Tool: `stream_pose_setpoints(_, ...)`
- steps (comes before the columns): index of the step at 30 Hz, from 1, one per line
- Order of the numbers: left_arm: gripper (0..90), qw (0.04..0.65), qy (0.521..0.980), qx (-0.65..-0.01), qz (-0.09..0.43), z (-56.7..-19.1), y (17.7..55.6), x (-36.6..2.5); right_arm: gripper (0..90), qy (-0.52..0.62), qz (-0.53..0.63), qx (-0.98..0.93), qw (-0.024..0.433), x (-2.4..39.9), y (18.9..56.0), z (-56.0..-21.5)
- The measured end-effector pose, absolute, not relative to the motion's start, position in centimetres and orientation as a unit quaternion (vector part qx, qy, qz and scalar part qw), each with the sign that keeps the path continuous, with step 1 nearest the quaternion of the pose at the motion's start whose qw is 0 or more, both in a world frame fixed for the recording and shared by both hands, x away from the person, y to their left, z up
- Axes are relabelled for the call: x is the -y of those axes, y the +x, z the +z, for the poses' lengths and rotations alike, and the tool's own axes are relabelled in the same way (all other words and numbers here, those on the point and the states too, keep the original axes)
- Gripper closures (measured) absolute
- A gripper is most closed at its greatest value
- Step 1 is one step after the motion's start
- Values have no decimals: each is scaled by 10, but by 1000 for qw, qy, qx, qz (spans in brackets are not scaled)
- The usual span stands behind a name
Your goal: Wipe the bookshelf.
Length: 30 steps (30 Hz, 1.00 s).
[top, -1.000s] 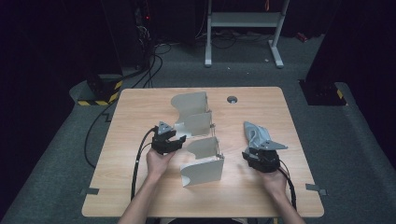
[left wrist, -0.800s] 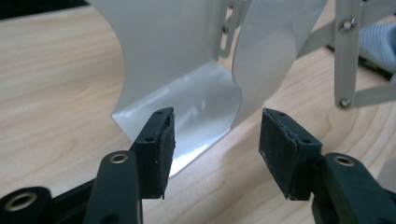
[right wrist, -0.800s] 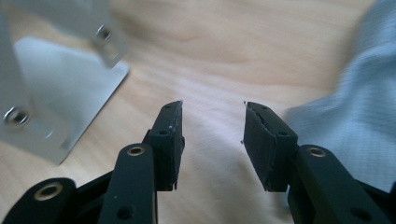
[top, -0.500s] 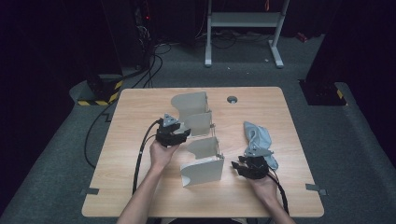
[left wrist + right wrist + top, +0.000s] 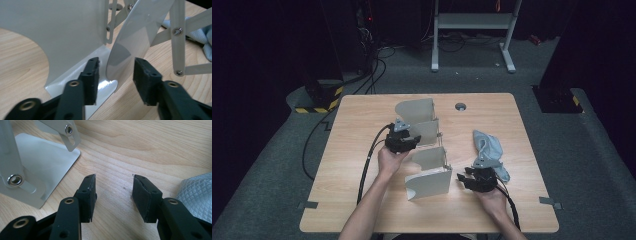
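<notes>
Left tongs [image 5: 115, 75] closing around middle divider plate [image 5: 140, 32], pads not yet pressing; pinch squarely. Right tongs [image 5: 113, 195] spread, empty, opening over surface [image 5: 150, 142].

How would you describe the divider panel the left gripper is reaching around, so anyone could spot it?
On the wooden table stands a white expanding file rack with four upright panels. The left gripper straddles the third panel from the front, without pressing it. Unlike its neighbours, that panel's curved edge sits between black jaws.
</notes>
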<state>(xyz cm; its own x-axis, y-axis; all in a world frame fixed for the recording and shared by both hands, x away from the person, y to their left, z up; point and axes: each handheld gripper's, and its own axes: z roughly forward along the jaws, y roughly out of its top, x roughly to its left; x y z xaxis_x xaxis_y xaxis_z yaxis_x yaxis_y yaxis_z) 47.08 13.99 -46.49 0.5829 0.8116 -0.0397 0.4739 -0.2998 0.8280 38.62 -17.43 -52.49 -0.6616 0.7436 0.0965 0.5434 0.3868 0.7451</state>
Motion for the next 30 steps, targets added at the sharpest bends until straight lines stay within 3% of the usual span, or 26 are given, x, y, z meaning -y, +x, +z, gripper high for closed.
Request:
stream_pose_setpoints(9, 694, 421, 793, -395, 195, -465, 473, -139, 542, 391, 391, -824, 126, 174, 386, -525)
stream_pose_setpoints(30, 783, 436, 791, -391, 180, -465, 478, -140, 542, 390, 396, -822, 124, 171, 386, -525)
